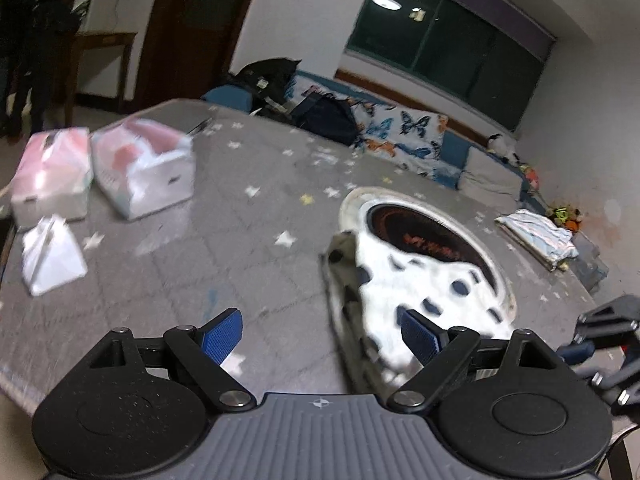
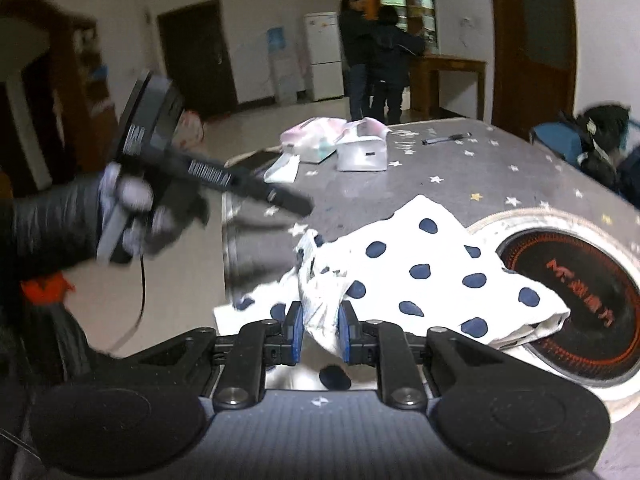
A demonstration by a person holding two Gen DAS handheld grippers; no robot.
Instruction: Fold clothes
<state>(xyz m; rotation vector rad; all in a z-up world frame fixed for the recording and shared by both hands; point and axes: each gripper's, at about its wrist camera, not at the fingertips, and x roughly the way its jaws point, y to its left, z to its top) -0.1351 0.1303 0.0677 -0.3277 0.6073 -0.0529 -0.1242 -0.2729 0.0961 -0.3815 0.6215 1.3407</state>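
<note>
A wide table point(image 2: 500, 168) under a grey star-print cover fills the room's middle. Set into it at about three o'clock is a round black burner point(image 2: 576, 280). A white garment with navy dots point(image 2: 436, 276) lies bunched across the table's near edge, one side overlapping the burner's rim. The right gripper point(image 2: 319, 334) is closed tight on a gathered edge of the garment. The left gripper point(image 1: 322, 338) hovers beside it with its jaws wide apart, holding nothing. Risks, as I judge them: pulling one-handed could drag the cloth farther over the burner, or slide it off the near edge at six o'clock; a bunched pinch may fold crookedly.
</note>
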